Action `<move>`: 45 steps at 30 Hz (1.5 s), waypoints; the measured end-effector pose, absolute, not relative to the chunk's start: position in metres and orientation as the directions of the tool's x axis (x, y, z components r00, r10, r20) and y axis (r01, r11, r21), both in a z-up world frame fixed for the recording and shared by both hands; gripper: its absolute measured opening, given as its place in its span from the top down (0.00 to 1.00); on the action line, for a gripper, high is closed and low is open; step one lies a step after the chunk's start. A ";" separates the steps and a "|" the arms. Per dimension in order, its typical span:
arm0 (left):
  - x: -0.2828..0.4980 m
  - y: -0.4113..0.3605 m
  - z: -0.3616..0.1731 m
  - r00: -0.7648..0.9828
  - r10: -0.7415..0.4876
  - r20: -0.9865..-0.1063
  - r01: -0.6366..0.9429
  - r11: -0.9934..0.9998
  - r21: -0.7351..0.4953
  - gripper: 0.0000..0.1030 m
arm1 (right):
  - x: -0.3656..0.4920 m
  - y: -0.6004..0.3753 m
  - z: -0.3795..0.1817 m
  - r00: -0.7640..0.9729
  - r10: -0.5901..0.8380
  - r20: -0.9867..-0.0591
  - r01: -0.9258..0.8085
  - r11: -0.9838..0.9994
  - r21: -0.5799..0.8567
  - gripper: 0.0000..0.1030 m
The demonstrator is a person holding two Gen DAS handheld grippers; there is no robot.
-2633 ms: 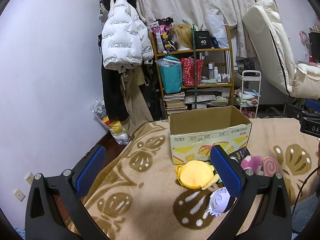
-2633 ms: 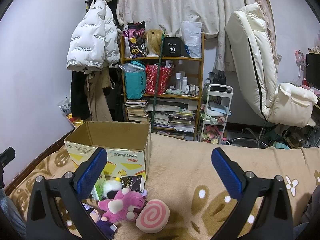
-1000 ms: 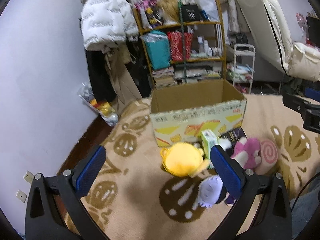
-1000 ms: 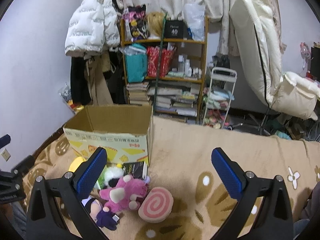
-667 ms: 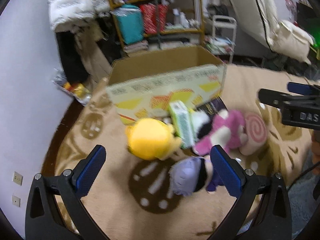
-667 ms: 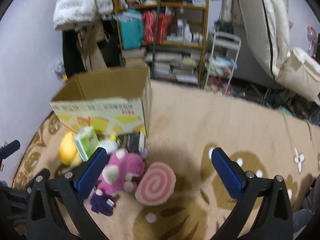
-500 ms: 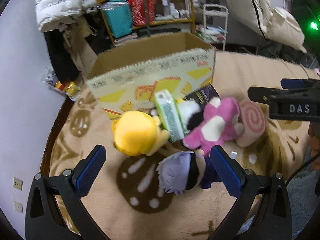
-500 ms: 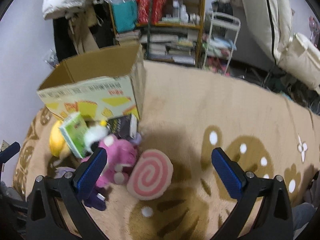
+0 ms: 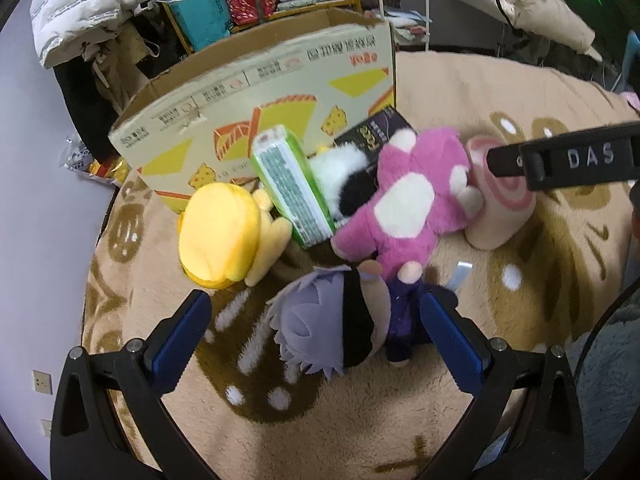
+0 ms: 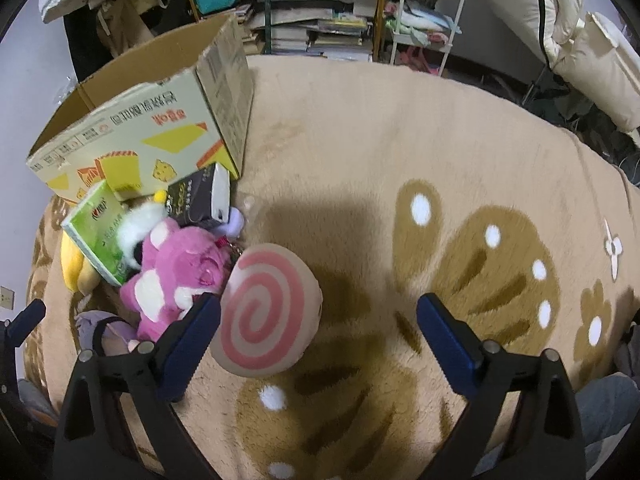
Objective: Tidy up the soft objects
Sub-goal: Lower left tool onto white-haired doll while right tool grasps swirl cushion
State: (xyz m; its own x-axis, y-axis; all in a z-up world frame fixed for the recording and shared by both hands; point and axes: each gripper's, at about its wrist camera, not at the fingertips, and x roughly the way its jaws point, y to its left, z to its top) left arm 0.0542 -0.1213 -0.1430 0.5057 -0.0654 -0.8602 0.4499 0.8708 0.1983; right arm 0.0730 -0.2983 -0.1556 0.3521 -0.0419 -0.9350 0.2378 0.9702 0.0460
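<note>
Soft items are heaped on a tan patterned blanket point(image 10: 360, 160) in front of an open cardboard box point(image 9: 260, 80): yellow plush point(image 9: 220, 236), green tissue pack point(image 9: 292, 184), black-and-white plush point(image 9: 344, 184), pink plush point(image 9: 408, 200), purple-haired doll point(image 9: 320, 328), pink-swirl cushion point(image 10: 266, 312), w/ a black carton point(image 10: 200, 198) leant against the box. Left tool point(image 9: 316, 336) is held wide open, empty, its pads either side of the doll w/o touching. Right tool point(image 10: 318, 332) is likewise wide open, empty, the cushion just inside its left pad.
</note>
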 end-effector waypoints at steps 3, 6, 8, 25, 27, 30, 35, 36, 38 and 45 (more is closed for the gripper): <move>0.053 -0.123 -0.150 0.499 -0.050 -0.865 0.456 0.864 0.212 0.01 | 0.074 -0.295 -0.158 0.347 -0.020 -0.938 0.221 0.973 0.061 0.10; 0.054 -0.123 -0.155 0.491 -0.052 -0.869 0.465 0.859 0.211 0.01 | 0.076 -0.293 -0.161 0.342 0.013 -0.940 0.204 0.975 0.088 0.21; 0.054 -0.123 -0.157 0.490 -0.057 -0.870 0.467 0.860 0.206 0.01 | 0.077 -0.292 -0.165 0.331 0.044 -0.943 0.204 0.972 0.117 0.25; 0.055 -0.106 -0.157 0.449 -0.176 -0.876 0.451 0.891 0.051 0.40 | 0.085 -0.282 -0.172 0.304 0.103 -0.947 0.159 0.975 0.157 0.74; 0.053 -0.104 -0.156 0.448 -0.176 -0.877 0.443 0.895 0.047 0.40 | 0.081 -0.281 -0.167 0.321 0.090 -0.943 0.158 0.976 0.147 0.75; 0.049 -0.103 -0.152 0.462 -0.167 -0.871 0.428 0.902 0.053 0.50 | 0.079 -0.280 -0.159 0.355 0.071 -0.932 0.163 0.977 0.137 0.75; 0.049 -0.099 -0.153 0.451 -0.165 -0.877 0.426 0.903 0.049 0.50 | 0.071 -0.284 -0.141 0.417 0.075 -0.906 0.160 0.975 0.154 0.75; 0.049 -0.099 -0.153 0.453 -0.168 -0.876 0.429 0.902 0.049 0.50 | 0.071 -0.285 -0.141 0.417 0.078 -0.906 0.159 0.975 0.158 0.75; 0.050 -0.098 -0.154 0.452 -0.177 -0.874 0.431 0.901 0.040 0.50 | 0.070 -0.287 -0.142 0.410 0.083 -0.908 0.158 0.974 0.161 0.75; 0.055 -0.093 -0.156 0.438 -0.195 -0.877 0.426 0.905 0.011 0.54 | 0.067 -0.286 -0.143 0.415 0.089 -0.905 0.152 0.974 0.166 0.75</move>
